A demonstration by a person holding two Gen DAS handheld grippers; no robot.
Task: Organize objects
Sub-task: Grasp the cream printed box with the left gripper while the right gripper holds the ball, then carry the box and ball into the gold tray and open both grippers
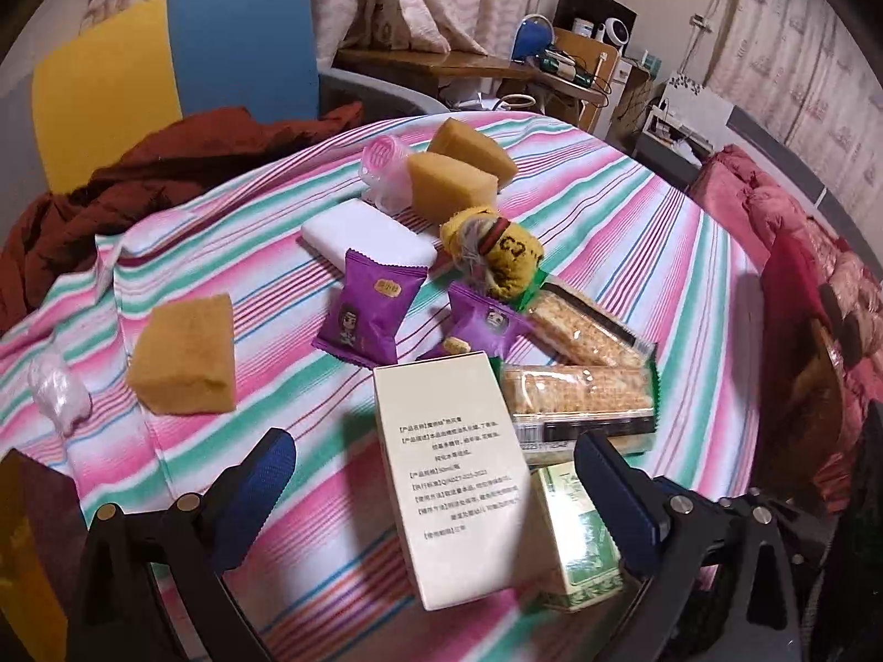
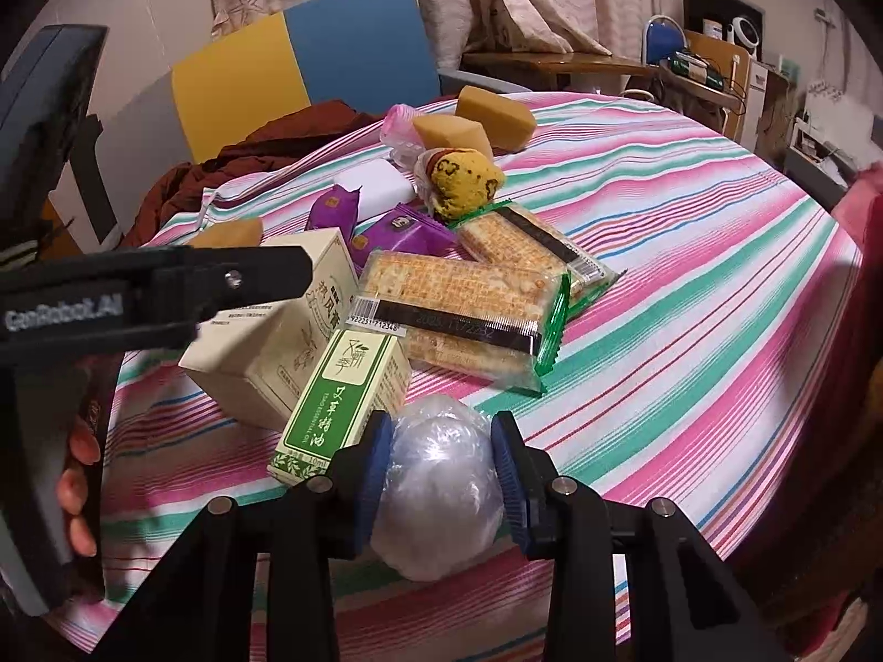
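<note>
My left gripper (image 1: 433, 474) is open, its blue pads either side of a cream box (image 1: 458, 474) that lies on the striped cloth, apart from both pads. A green box (image 1: 579, 540) lies against it. My right gripper (image 2: 441, 469) is shut on a clear plastic-wrapped ball (image 2: 439, 491). In the right wrist view the green box (image 2: 345, 402) and the cream box (image 2: 276, 342) lie just left of the ball, with the left gripper (image 2: 165, 281) above the cream box. Two cracker packs (image 2: 463, 309) lie behind.
The striped table (image 1: 634, 231) also holds two purple snack packs (image 1: 370, 314), a yellow knitted pouch (image 1: 496, 254), a white bar (image 1: 364, 234), three yellow sponges (image 1: 185, 353), a pink plastic bag (image 1: 386, 176) and a clear wrapped item (image 1: 58, 391). A yellow-blue chair (image 1: 165, 71) with brown cloth stands behind.
</note>
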